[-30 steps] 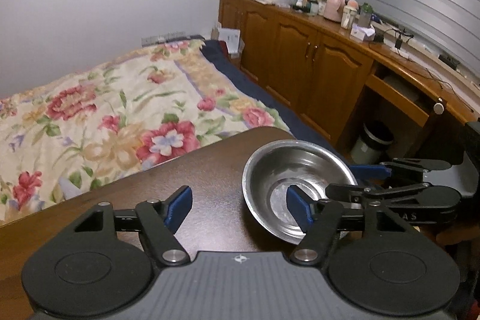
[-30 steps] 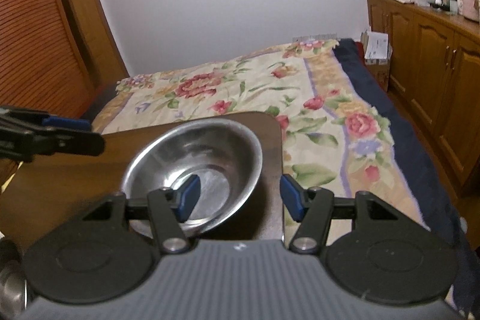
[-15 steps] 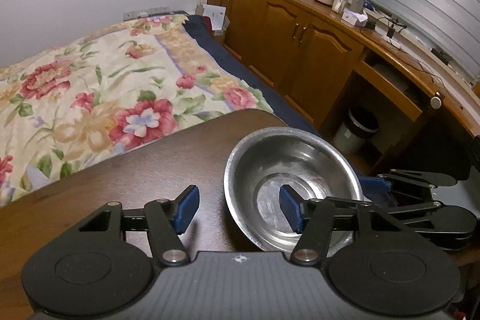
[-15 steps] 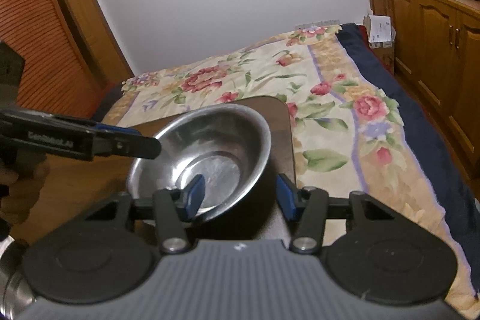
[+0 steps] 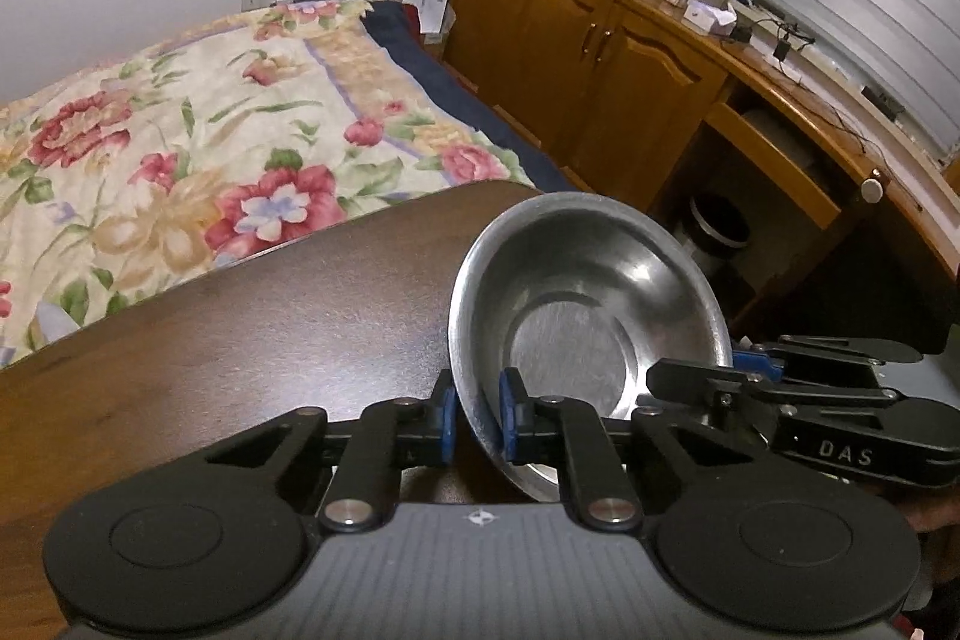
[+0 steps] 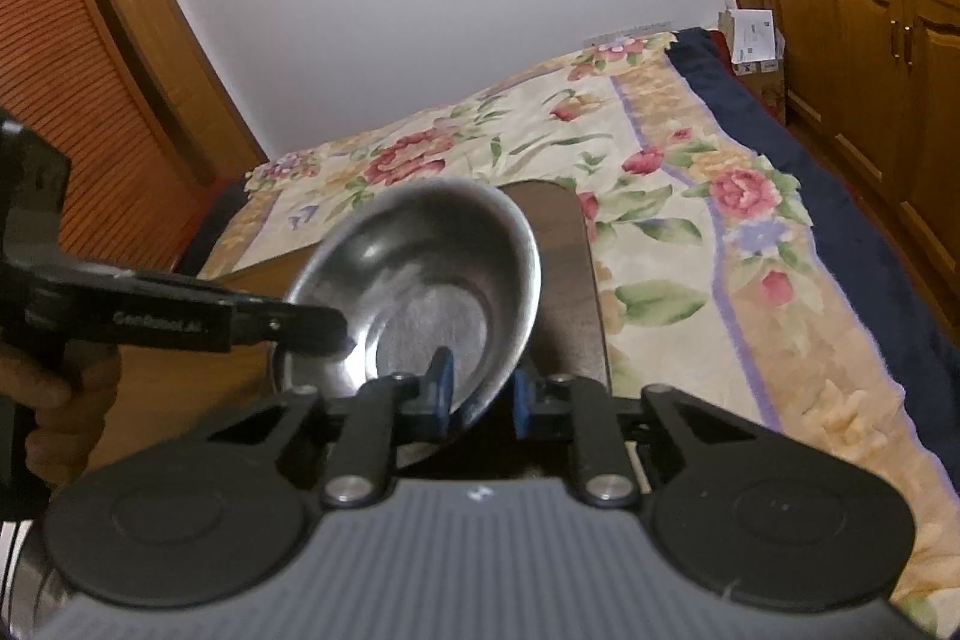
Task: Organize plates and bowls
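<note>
Dark wooden table (image 5: 252, 316) beside floral bed (image 5: 180, 142), left gripper (image 5: 477, 415) clamped on steel bowl (image 5: 576, 316), right gripper (image 6: 480, 391) closing on its rim

A home bedroom: floral-covered bed (image 5: 198, 130), wooden cabinets (image 5: 576, 58).

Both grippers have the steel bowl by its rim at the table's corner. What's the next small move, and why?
Probably a short, even lift with both hands. The left gripper is shut on the steel bowl at its near rim, and the right gripper, jaws closing, pinches the opposite rim. The bowl already sits tilted at the corner of the wooden table, so uneven raising could twist it loose.
</note>
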{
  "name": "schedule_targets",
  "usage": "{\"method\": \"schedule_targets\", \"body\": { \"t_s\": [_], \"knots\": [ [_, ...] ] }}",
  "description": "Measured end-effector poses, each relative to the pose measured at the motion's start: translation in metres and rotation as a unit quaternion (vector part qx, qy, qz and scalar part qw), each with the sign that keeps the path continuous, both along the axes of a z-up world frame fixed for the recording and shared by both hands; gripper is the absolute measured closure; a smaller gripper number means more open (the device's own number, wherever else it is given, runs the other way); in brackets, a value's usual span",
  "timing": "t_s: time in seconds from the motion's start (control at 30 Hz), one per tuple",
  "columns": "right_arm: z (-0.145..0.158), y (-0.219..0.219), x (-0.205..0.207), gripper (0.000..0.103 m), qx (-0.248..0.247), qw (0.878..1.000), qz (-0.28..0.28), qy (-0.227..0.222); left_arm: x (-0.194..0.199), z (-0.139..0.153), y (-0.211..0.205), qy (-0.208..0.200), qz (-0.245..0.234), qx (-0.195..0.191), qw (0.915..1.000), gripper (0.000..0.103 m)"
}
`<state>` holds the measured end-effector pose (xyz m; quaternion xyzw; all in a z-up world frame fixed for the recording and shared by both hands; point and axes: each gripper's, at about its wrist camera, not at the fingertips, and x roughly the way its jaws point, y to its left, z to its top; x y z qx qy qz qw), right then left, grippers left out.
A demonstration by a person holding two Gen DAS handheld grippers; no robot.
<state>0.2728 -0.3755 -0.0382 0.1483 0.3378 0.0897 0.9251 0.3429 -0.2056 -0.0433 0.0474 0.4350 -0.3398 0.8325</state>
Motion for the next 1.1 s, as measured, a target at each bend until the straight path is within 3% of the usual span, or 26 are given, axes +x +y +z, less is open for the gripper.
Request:
{"method": "schedule_targets", "body": {
  "t_s": [0.8, 1.1],
  "knots": [
    [0.057, 0.022, -0.033, 0.082, -0.014, 0.998, -0.003, -0.054, -0.052, 0.072, 0.034, -0.075, 0.001, -0.032, 0.9967, 0.088],
    [0.07, 0.041, -0.05, 0.082, -0.026, 0.997, 0.011, -0.071, -0.083, 0.085, 0.061, -0.091, 0.012, -0.04, 0.995, 0.087]
  ]
}}
